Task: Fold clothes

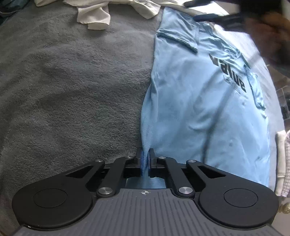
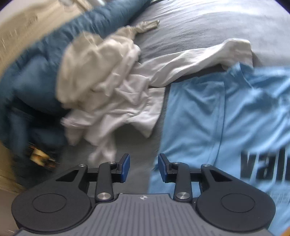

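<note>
The right gripper (image 1: 217, 17) shows in the left wrist view only as dark, smeared shapes at the top right corner, cut by the edge; its fingers cannot be made out there. The shirt (image 1: 199, 101) runs off the right side of the right wrist view, so its print (image 2: 264, 167) reads only "val". The left of that view is motion-blurred: a blue blanket (image 2: 30, 76) and a small yellowish thing (image 2: 39, 156), perhaps a toy, cannot be identified.
</note>
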A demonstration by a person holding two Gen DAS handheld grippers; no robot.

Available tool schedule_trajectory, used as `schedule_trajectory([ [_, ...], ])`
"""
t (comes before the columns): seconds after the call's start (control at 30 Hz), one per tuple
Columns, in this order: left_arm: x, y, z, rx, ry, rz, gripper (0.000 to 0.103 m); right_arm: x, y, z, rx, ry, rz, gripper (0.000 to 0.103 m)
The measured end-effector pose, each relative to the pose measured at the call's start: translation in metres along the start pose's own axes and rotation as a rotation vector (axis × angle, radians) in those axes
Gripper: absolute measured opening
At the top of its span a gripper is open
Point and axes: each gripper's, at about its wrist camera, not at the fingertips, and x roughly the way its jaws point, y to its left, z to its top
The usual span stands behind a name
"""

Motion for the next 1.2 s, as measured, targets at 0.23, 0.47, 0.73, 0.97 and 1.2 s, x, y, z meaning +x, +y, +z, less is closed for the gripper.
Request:
schedule_trajectory([
  [0.23, -0.007, -0.013, 0.0, 0.09, -0.046, -0.044, 0.002, 0.068, 0.029, 0.023, -0.176, 0.045, -0.247, 0.039],
  [0.47, -0.007, -0.022, -0.004, 0.149, -0.06, -0.101, 0.002, 0.112, 0.049, 0.029, -0.309, 0.085, -0.409, 0.042],
  [0.73, -0.01, -0.019, -0.008, 0.18, -0.07, -0.142, 0.002, 0.126, 0.043, 0.023, -0.326, 0.112, -0.452, 0.042],
  [0.97, -0.011, -0.015, -0.011, 0.187, -0.101, -0.174, 0.002, 0.124, 0.044, 0.018, -0.339, 0.094, -0.457, 0.04],
  [1.2, -0.011, -0.02, -0.012, 0.223, -0.119, -0.194, 0.002, 0.122, 0.043, 0.016, -0.368, 0.094, -0.486, 0.023],
])
